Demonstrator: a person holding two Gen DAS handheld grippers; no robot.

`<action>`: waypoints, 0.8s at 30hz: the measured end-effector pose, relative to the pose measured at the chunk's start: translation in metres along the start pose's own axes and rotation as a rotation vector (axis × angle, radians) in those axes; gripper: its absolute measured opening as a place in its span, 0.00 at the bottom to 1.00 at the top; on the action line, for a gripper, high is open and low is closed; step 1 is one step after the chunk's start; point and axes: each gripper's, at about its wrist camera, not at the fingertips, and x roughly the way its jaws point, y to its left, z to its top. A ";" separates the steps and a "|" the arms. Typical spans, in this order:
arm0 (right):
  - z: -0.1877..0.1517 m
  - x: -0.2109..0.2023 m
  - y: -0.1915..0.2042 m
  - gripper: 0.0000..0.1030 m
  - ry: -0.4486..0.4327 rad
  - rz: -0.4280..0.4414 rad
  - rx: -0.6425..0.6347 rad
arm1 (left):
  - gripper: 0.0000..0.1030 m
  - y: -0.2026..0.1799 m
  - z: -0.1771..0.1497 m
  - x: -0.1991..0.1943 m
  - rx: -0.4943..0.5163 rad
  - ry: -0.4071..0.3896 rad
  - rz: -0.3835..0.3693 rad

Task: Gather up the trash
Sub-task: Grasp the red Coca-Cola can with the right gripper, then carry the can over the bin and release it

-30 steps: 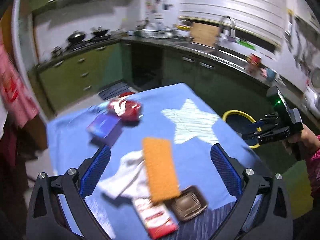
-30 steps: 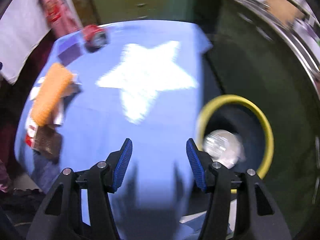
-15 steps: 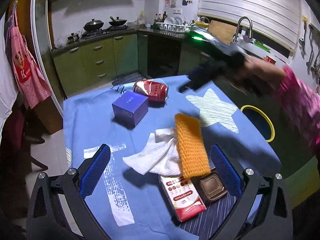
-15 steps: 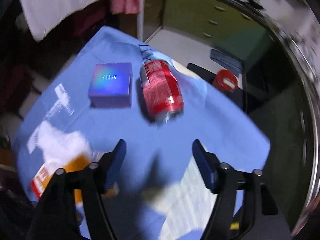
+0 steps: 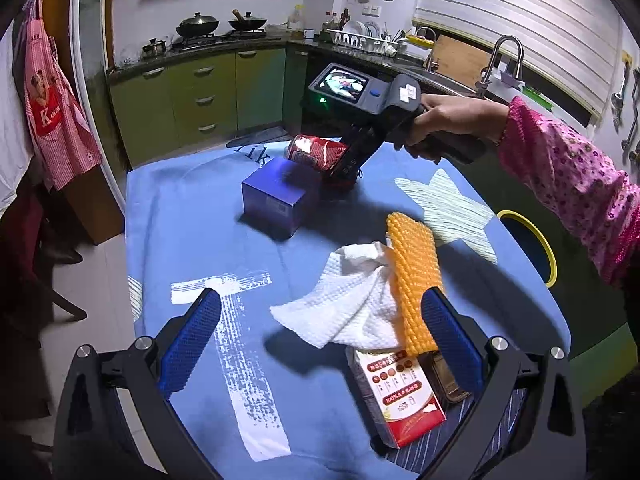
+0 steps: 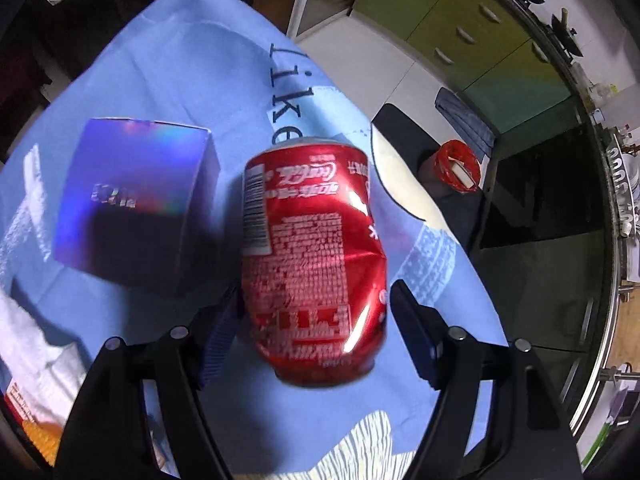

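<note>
Surfaces on the table: metal, card, paper, cloth, plastic.

Red can: thin glossy metal, dented and creased, bright glare on the crumpled side. Purple box: smooth card with an iridescent, foil-like sheen. Paper towel: white, matt, embossed in a fine waffle grain, crumpled. Orange sponge cloth: matt, coarse, knobbly weave. Red-and-white carton: printed card, slight gloss. Tablecloth: matt blue fabric, white print worn and patchy. Left gripper: matt black plastic frame, blue finger pads with a fine rough texture, shiny metal screw heads. Right gripper: same black plastic and ribbed blue pads.
</note>
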 end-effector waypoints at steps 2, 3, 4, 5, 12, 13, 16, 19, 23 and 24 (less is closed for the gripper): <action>0.004 0.008 0.004 0.68 0.008 0.003 -0.011 | 0.96 0.002 0.000 0.003 -0.005 0.004 -0.005; 0.008 0.012 0.005 0.68 0.011 0.000 -0.016 | 0.96 0.003 0.000 0.003 -0.006 0.005 -0.006; 0.008 0.015 0.007 0.68 0.014 -0.002 -0.018 | 0.96 0.003 -0.001 0.004 -0.006 0.006 -0.005; 0.008 0.017 0.006 0.68 0.014 0.000 -0.018 | 0.96 0.003 -0.001 0.004 -0.007 0.007 -0.005; -0.002 0.010 0.000 0.66 0.003 0.015 0.058 | 0.96 0.000 -0.003 0.003 -0.005 0.008 -0.004; -0.005 0.007 -0.002 0.66 0.000 0.023 0.074 | 0.96 -0.002 -0.003 0.002 -0.003 0.004 -0.005; -0.020 -0.004 -0.006 0.66 -0.009 0.075 0.131 | 0.96 -0.007 -0.004 -0.003 0.007 -0.005 -0.010; -0.041 -0.018 -0.008 0.66 -0.024 0.107 0.181 | 0.96 -0.013 -0.005 -0.007 0.018 -0.012 -0.015; -0.072 -0.042 -0.009 0.66 -0.059 0.142 0.246 | 0.96 -0.020 -0.006 -0.011 0.031 -0.016 -0.017; -0.083 -0.050 -0.010 0.66 -0.070 0.154 0.268 | 0.96 -0.023 -0.007 -0.012 0.032 -0.017 -0.017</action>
